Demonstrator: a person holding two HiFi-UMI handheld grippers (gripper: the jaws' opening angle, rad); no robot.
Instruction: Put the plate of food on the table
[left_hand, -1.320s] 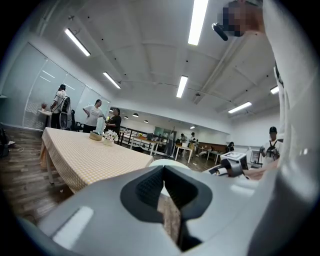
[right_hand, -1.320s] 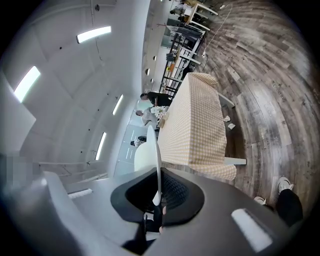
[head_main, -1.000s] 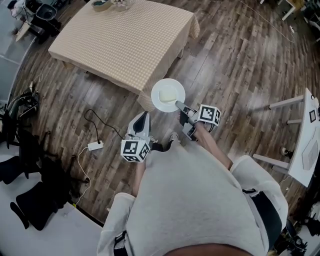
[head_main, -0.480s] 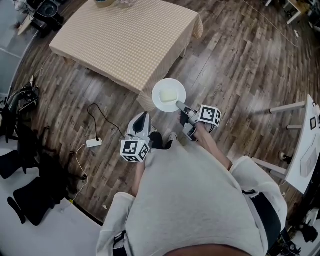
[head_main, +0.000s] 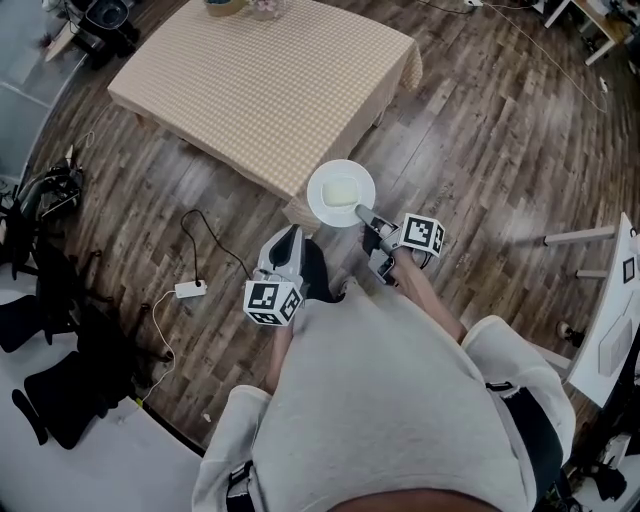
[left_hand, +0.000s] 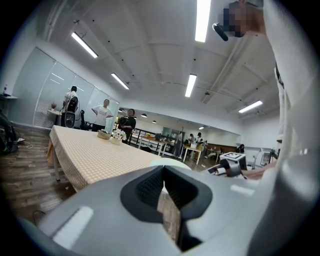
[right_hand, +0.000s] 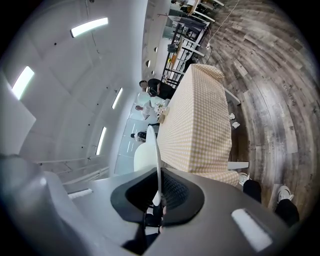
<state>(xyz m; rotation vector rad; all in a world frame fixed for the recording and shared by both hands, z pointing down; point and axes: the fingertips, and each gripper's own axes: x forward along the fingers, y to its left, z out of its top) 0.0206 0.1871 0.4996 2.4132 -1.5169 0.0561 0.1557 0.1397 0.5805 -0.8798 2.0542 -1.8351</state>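
The right gripper (head_main: 366, 214) has its fingers pinching the near rim of a white plate (head_main: 341, 192), which juts forward from them, held roughly level above the wood floor (head_main: 480, 130). 1 pale yellow slab of food (head_main: 342, 188) lies on the plate, just beyond the fingertips. In the right gripper view the plate shows edge-on, a thin white line clamped between the 2 dark pads. The left gripper (head_main: 288, 234) sits beside and slightly behind the right one; its fingers are pressed together at the tips with nothing between them. Ahead of both pairs of fingers stands the tabletop (head_main: 260, 80) in its checked cloth, whose near corner lies just past the plate's far edge.
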